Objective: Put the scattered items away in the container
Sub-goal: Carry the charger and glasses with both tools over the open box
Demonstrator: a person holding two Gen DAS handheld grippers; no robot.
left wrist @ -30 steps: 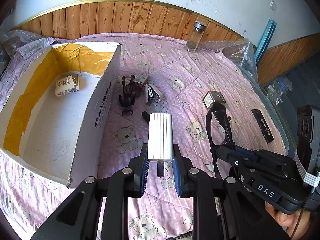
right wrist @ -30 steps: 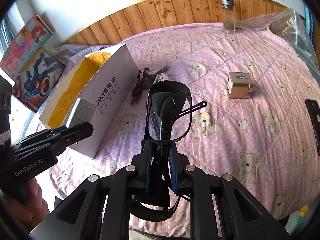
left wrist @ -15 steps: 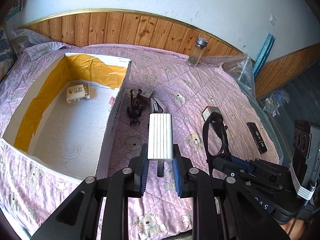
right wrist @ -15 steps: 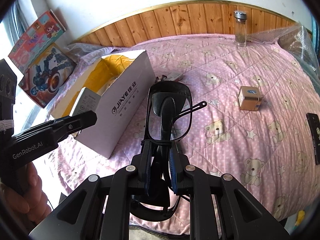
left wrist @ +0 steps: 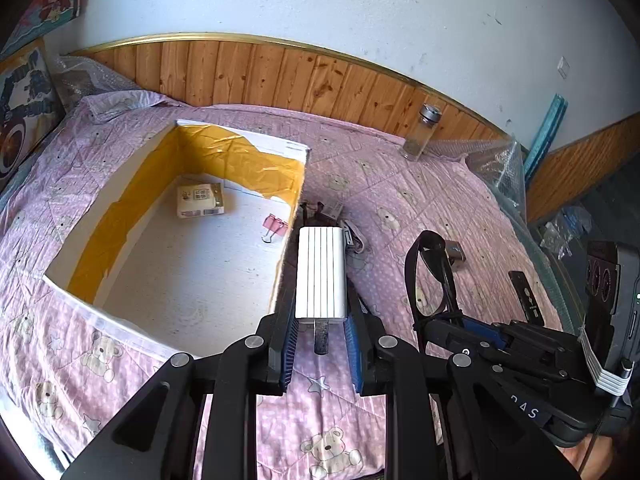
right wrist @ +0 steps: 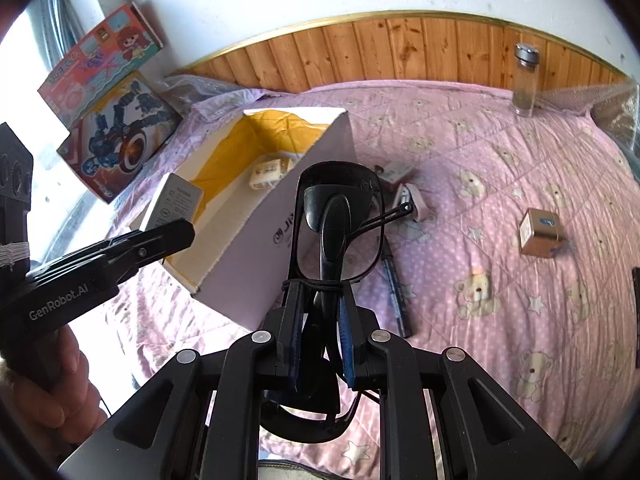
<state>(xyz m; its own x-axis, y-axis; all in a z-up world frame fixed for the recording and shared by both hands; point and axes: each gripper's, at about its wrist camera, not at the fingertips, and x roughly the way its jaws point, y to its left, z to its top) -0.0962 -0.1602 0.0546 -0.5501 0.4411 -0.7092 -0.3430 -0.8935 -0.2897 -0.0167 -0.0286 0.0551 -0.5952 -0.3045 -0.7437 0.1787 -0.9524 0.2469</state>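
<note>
risk comes first: the left gripper (left wrist: 322, 332), jaws closed on a white ribbed power bank (left wrist: 321, 272), hangs above the right wall of the open cardboard box (left wrist: 120, 216), so letting go here could drop it on the rim and tip it out onto the bed. the right gripper (right wrist: 320, 320), jaws closed on one pair of dark glasses (right wrist: 338, 228), is beside the box's outer wall, not over it; a loose temple arm sticks out and could snag.

counts: one box near the bed's left edge, holding one small carton (left wrist: 200, 200) and one pink binder clip (left wrist: 275, 227). on the pink quilt (right wrist: 500, 208): one brown cube box (right wrist: 540, 232), one glass jar (right wrist: 526, 80) at the far edge.
</note>
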